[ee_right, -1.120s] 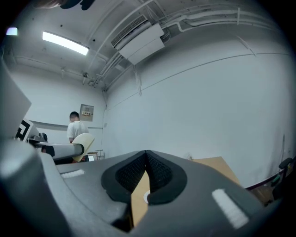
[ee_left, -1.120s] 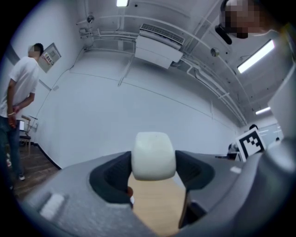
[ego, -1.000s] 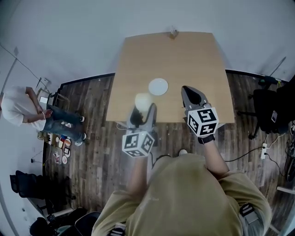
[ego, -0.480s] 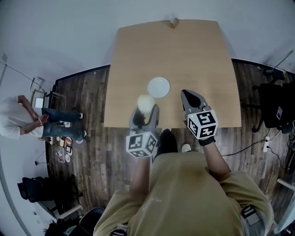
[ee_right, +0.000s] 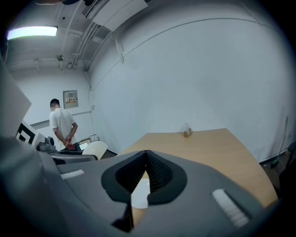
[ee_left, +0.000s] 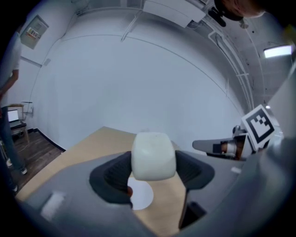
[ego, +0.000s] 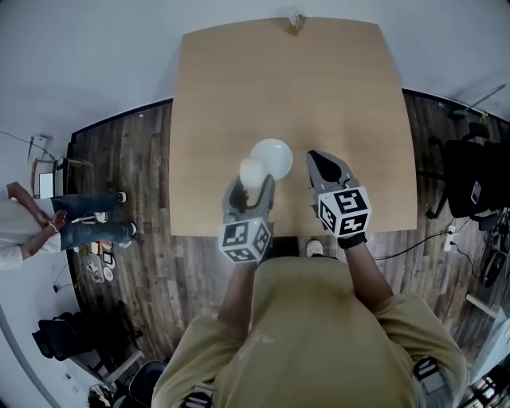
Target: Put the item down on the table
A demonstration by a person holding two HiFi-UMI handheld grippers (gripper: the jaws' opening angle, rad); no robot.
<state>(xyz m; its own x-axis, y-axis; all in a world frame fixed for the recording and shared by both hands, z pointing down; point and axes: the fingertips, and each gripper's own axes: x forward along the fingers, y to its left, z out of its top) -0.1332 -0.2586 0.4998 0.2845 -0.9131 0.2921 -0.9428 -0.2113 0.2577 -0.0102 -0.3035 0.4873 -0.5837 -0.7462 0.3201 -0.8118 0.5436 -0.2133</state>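
We hold the left hand-held gripper (ego: 252,190) clenched on the white item (ego: 253,170), a pale, rounded lump pressed between the two dark pads (ee_left: 116,175). In the left gripper view the item fills the gap between the jaws at the centre of the frame. Bare bench (ego: 279,80) and a white plate (ego: 275,155) show beneath it, so it hangs above the surface and does not rest on it. In the head view the item sits at the middle of the frame, over the near part of the bench, and overlaps the plate's lower left rim.

Our right hand-held gripper (ego: 320,159) hovers just to the right of the plate in the head view, near the bench's near edge. Its own view shows the jaws closed tip to tip with nothing between them, and a sliver of the plate shows below them.

A small upright object (ego: 295,20) stands at the bench's far edge, at the top centre of the head view. A person (ego: 32,219) in a white shirt stands on the dark wooden floor (ego: 127,263) at the left edge of that frame, well apart from the bench.
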